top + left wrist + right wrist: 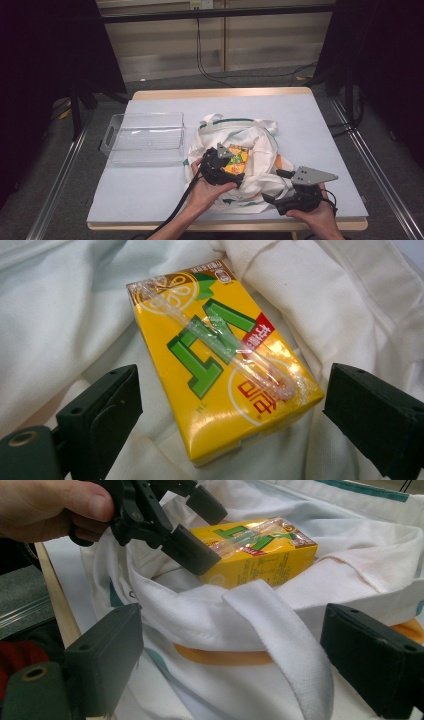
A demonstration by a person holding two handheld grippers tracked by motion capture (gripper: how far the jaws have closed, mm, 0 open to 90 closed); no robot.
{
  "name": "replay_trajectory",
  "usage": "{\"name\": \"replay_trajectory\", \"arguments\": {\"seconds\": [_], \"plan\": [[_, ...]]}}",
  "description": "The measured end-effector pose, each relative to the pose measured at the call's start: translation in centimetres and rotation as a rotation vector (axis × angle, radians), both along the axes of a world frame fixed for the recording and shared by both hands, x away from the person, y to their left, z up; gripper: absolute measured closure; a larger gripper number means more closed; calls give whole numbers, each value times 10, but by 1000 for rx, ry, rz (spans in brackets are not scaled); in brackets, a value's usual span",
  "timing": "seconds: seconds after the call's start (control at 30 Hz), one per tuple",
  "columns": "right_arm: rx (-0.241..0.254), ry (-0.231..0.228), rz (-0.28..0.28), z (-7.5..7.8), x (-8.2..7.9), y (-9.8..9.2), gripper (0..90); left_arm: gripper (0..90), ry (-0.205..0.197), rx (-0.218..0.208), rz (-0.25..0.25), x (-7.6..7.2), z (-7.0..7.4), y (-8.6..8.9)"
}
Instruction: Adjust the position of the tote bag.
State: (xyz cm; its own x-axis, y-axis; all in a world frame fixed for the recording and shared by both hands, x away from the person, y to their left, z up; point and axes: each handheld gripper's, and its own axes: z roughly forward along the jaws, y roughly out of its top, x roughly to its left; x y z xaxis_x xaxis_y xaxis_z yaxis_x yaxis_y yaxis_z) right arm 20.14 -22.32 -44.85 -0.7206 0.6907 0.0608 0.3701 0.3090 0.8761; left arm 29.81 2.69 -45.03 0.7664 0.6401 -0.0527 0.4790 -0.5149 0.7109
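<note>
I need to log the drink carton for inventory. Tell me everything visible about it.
The yellow drink carton is a small cardboard box with green letters, red print and a wrapped clear straw stuck diagonally across its face. It looks unopened and undented, lying flat on the white cloth bag, between the left gripper's open jaws, untouched.

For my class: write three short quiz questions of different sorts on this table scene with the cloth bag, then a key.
1. True or false: the left gripper clamps the yellow drink carton.
2. What lies left of the white tote bag in the high view? A) a clear plastic tray B) a metal bowl
3. What is fixed on the carton's top face?

Key:
1. False; its jaws stand apart from the carton.
2. A, the clear plastic tray.
3. A wrapped straw.
</note>
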Motion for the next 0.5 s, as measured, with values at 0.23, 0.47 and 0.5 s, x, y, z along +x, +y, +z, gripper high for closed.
{"name": "replay_trajectory", "arguments": {"seconds": [0.23, 0.47, 0.5], "plan": [[2, 1, -1, 0, 0, 0, 101, 131, 2, 74, 25, 1, -12, -7], [3, 13, -3, -1, 1, -2, 103, 258, 20, 53, 27, 3, -8, 0], [5, 11, 0, -1, 1, -3, 104, 263, 12, 58, 24, 3, -7, 0]]}}
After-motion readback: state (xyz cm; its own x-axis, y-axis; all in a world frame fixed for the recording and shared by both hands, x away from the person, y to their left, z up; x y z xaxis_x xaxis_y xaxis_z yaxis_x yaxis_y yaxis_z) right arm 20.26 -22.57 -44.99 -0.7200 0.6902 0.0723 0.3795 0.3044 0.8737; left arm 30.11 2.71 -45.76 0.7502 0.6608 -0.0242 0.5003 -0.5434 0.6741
